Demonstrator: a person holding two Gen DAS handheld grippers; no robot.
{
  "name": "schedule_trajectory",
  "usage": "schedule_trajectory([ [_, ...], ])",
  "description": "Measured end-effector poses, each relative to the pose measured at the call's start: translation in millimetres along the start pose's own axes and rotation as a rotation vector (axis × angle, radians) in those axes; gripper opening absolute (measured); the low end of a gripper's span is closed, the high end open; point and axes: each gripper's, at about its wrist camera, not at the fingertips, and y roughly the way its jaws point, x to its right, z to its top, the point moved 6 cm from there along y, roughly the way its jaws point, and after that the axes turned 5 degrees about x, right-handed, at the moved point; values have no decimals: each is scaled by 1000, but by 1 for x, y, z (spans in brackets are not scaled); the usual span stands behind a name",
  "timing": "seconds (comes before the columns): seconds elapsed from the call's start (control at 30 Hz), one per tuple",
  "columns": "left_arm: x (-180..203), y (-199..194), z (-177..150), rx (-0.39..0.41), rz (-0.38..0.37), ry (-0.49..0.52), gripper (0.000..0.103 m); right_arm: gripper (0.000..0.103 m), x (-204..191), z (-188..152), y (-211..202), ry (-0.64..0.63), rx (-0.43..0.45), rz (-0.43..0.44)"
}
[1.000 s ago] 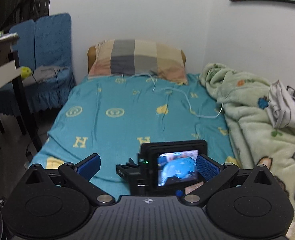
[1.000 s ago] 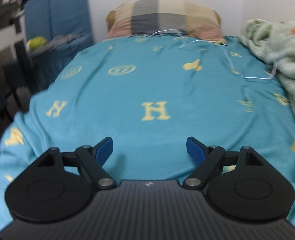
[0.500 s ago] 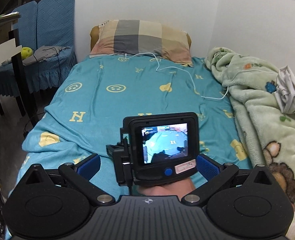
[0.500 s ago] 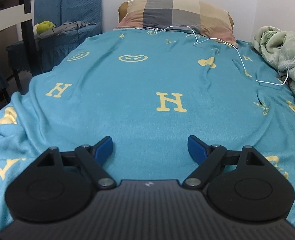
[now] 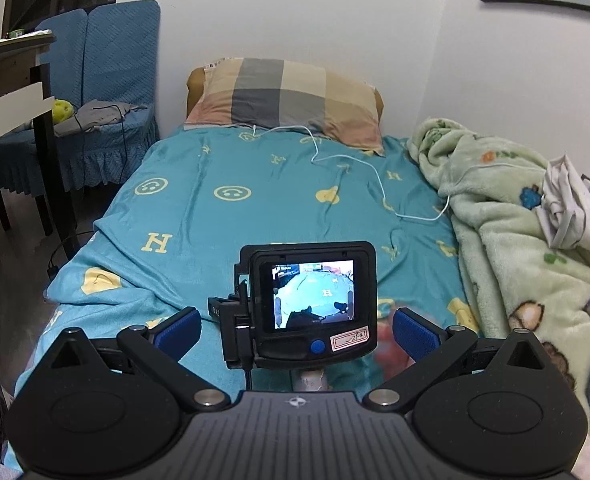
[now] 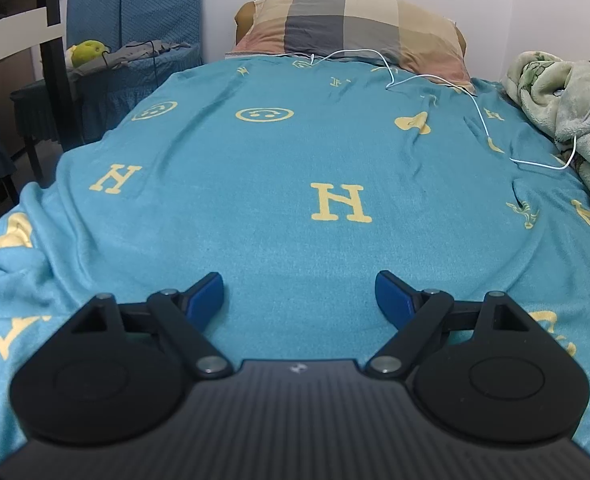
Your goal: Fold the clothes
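Currently left gripper [image 5: 296, 330] jaws wide, empty, over bed's foot edge | teal sheet [image 5: 263, 216] prints yellow "H" letters, smileys | right gripper [image 6: 299, 294] jaws wide, empty, low over sheet | crumpled white garment [image 5: 571, 208] on green blanket [image 5: 495, 240], bed's right edge

We see a bed [image 6: 255, 200] covered in a teal sheet [image 5: 223, 232] printed with yellow letters and smiley faces. At its head lies a checked pillow [image 5: 287, 96] — a white cable [image 5: 379, 176] trails from it across the sheet to a crumpled pale green blanket [image 5: 507, 248] along the right edge.
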Motion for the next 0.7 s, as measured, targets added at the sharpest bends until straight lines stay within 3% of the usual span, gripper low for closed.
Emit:
schedule_trajectory([
  [0.13, -5, -4, 4, 31, 45, -1, 103, 85, 0, 0, 0, 1, 0, 0],
  [0.7, -4, -4, -2, 0, 2, 2, 103, 84, 2, 1, -1, 1, 2, 0],
])
